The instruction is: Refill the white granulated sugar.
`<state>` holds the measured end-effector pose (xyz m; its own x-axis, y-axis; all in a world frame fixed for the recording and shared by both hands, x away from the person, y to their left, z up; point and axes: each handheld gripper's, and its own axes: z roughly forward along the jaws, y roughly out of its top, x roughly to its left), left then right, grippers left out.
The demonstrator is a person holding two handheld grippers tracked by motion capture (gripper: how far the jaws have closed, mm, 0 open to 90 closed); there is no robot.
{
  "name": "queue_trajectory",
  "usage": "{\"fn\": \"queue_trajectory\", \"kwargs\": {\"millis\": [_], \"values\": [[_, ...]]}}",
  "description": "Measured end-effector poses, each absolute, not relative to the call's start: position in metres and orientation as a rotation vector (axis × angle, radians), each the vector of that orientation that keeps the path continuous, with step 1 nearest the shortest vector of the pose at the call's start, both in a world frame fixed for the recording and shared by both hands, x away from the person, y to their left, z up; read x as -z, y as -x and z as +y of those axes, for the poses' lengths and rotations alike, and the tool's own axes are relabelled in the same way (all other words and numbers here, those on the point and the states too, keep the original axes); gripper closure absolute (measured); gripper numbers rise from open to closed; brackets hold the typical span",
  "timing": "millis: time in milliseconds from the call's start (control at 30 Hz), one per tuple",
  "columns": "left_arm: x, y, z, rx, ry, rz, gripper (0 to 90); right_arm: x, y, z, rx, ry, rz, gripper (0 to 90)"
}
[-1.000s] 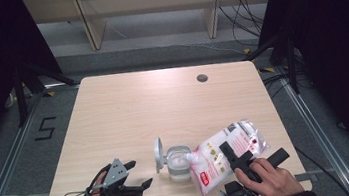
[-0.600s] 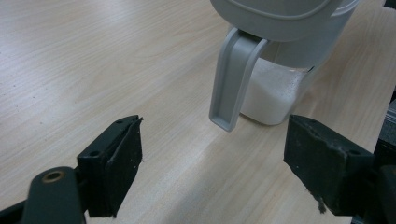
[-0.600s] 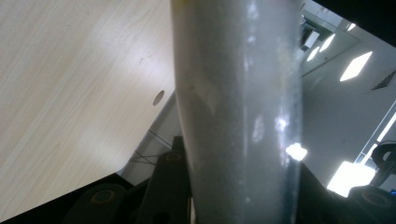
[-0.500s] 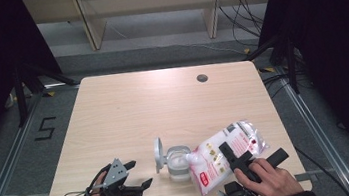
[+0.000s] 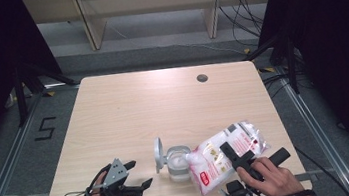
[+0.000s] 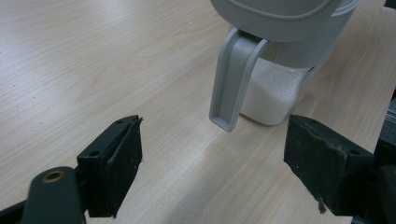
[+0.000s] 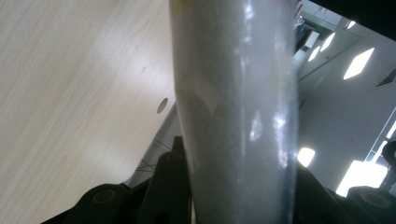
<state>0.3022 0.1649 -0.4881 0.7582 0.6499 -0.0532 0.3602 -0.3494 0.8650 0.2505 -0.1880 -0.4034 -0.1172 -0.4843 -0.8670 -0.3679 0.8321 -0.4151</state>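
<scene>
While the right gripper clamps a red-labelled bag, writing unreadable, left gripper fingers gape.

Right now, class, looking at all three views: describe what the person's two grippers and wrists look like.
Both are black two-jaw tools. The left gripper carries a grey three-cornered plate on top and trails a thin black cable loop. Its pads are blocky, matt black, with frayed edges and a brass-coloured screw behind. The right gripper has a long black bar handle. A dark band circles the right hand's wrist.
</scene>
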Motion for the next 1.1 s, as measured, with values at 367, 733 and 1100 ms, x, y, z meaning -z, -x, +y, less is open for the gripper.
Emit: {"fn": "queue_trajectory", "kwargs": {"millis": [367, 733, 1100], "values": [[0.487, -0.303, 0.166, -0.377, -1.968, 0.764, 18.9, 0.405, -0.254, -0.193, -0.014, 0.614, 1.76, 79.6], [0.486, -0.303, 0.168, -0.381, -1.961, 0.771, 18.9, 0.404, -0.26, -0.198, -0.236, 0.523, 1.853, 80.1], [0.487, -0.303, 0.168, -0.377, -1.96, 0.779, 19.0, 0.399, -0.269, -0.22, -0.509, 0.31, 1.922, 80.6]]}}
